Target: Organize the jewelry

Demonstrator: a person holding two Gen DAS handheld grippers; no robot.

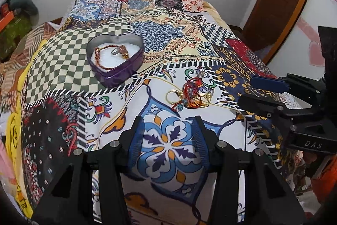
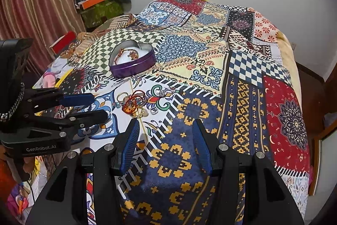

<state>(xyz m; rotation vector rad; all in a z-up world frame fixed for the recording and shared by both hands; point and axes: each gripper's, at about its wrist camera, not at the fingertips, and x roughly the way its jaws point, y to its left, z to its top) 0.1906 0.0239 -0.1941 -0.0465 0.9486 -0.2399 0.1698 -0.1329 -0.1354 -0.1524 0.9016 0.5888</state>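
Note:
A purple heart-shaped tin [image 1: 118,75] [image 2: 134,70] with a white lining stands on the patchwork bedspread; a brown beaded bracelet [image 1: 101,54] and a small ring lie in it. A tangle of loose jewelry [image 1: 189,94] [image 2: 134,102] lies nearer: gold rings, red bangles, beaded pieces and a thin gold chain. My left gripper [image 1: 168,121] [image 2: 100,105] hovers open just short of the pile, with nothing between its fingers. My right gripper [image 2: 165,122] [image 1: 246,88] is open and holds nothing, to the right of the pile, over the navy and gold patch.
The patchwork bedspread [image 2: 242,69] covers a bed that drops away at its edges. A striped curtain [image 2: 31,3] and a cluttered stand with an orange box [image 2: 92,2] are at far left. A red box [image 2: 64,41] lies left of the tin. A wooden door [image 1: 280,3] is at right.

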